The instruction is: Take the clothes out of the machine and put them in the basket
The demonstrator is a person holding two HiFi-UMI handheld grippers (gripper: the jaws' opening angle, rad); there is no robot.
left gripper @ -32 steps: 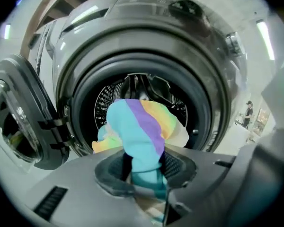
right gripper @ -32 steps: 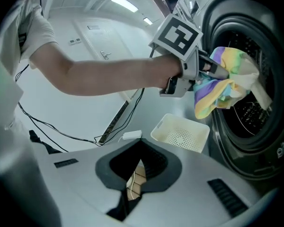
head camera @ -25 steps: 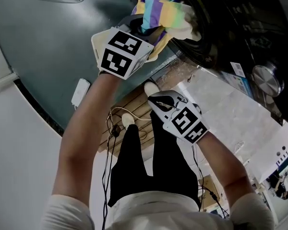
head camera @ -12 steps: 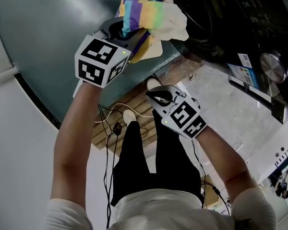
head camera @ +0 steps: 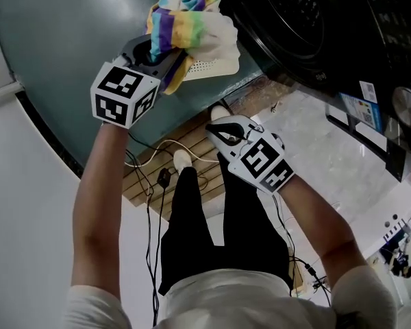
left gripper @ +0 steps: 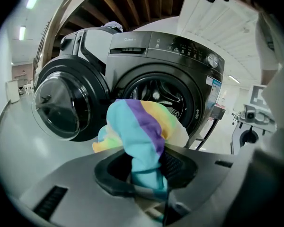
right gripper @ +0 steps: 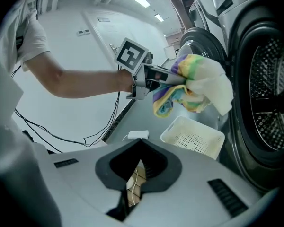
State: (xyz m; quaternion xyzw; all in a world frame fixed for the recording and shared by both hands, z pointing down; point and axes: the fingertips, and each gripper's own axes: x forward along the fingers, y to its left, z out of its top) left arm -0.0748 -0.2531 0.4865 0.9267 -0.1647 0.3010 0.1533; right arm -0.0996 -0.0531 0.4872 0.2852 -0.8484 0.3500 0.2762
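Note:
A cloth striped in turquoise, purple and yellow (head camera: 185,22) hangs bunched from my left gripper (head camera: 161,50), which is shut on it. In the left gripper view the cloth (left gripper: 142,129) fills the jaws, with the dark washing machine's drum opening (left gripper: 156,96) behind it. The cloth (right gripper: 191,82) hangs just above the white perforated basket (right gripper: 194,136), whose edge (head camera: 219,66) shows under the cloth in the head view. My right gripper (head camera: 219,130) hangs lower, near the machine's front, shut with nothing in it (right gripper: 141,141).
The machine's round door (left gripper: 61,108) stands open to the left of the drum. The machine's dark front (head camera: 315,40) fills the upper right. Cables (head camera: 157,177) and a wooden board (head camera: 151,160) lie on the floor by the person's legs. A white adapter (right gripper: 137,135) lies beside the basket.
My left gripper has carried the striped cloth leftward, away from the drum opening and over the basket. The right gripper has shifted only a little.

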